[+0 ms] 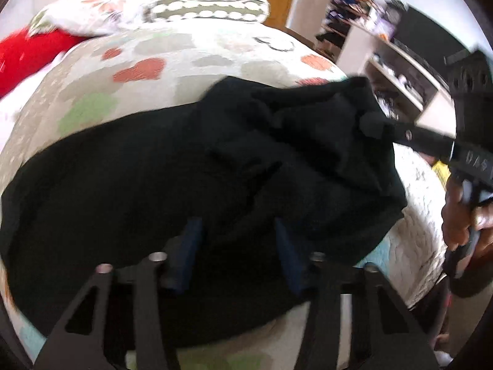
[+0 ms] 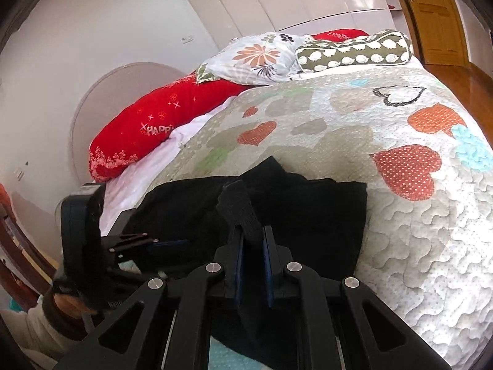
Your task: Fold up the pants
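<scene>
Black pants (image 2: 277, 215) lay spread on the near part of a bed, on a quilted bedspread (image 2: 416, 231) patterned with orange, grey and green hearts. At the far left of the bed lay a red pillow (image 2: 148, 129), then a flowered pillow (image 2: 258, 58), then an olive cushion with white dots (image 2: 354, 51) toward the wooden door (image 2: 431, 15) on the right.

The pants looked like soft, fairly thick knit cloth. Judging by the way it bunched and sagged in folds, it would be light and limp, would not hold a shape by itself, and would drag on the quilt rather than slide. The sensible places to grip seemed to be an edge or corner at the waistband or a leg hem, pinching through all layers so none slipped free.

Seen from its own camera, the left gripper (image 1: 238, 248) hung over the middle of the pants (image 1: 154, 215), angled down at them. Its blue pads (image 1: 192, 246) stood partly apart with dark cloth between and beneath them; blur and the black fabric made it impossible to say whether they pressed on it. In the right camera the left gripper (image 2: 172, 243) showed at the pants' left edge, held by a hand (image 2: 66, 303).

The right gripper (image 2: 253, 246) was closed narrowly, its pads clamping a raised tongue of black cloth that stood up between them. From the left camera, the right gripper (image 1: 374, 123) reached in from the right and held up a peak of the pants near their far right corner.
</scene>
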Action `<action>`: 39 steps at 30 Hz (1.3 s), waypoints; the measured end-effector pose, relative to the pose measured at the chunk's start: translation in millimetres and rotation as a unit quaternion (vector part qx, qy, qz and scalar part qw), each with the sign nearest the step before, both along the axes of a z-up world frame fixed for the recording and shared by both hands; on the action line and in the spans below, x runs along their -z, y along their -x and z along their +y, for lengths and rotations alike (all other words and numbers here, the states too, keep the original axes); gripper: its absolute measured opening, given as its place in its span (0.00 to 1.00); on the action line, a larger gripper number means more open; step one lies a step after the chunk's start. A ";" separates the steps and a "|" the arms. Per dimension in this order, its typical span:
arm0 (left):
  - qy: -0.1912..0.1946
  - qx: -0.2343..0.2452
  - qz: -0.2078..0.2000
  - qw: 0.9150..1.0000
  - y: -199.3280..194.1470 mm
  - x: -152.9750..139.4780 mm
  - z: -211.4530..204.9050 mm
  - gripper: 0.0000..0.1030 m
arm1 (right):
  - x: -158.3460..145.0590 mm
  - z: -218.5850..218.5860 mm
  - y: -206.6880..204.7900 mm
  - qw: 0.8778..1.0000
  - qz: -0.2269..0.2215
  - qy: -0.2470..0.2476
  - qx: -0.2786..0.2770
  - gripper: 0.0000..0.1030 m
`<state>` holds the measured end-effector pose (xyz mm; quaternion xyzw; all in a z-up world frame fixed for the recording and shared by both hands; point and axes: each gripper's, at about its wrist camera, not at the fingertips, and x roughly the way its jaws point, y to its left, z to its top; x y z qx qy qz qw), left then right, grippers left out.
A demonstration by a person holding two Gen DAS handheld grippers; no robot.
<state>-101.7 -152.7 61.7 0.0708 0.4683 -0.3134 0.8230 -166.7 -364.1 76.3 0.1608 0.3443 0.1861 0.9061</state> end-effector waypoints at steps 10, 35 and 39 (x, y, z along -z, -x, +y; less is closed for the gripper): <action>0.019 -0.046 -0.015 0.999 13.3 -16.5 38.9 0.34 | 29.5 67.3 2.3 0.991 0.032 0.089 -0.098 0.10; 0.035 -0.068 0.018 0.997 -8.8 1.2 -17.8 0.65 | 33.1 35.6 -62.3 0.982 0.062 0.175 0.016 0.38; 0.039 -0.069 0.010 0.997 -5.8 2.2 -17.6 0.65 | 40.6 37.5 -63.8 0.981 0.061 0.185 0.020 0.39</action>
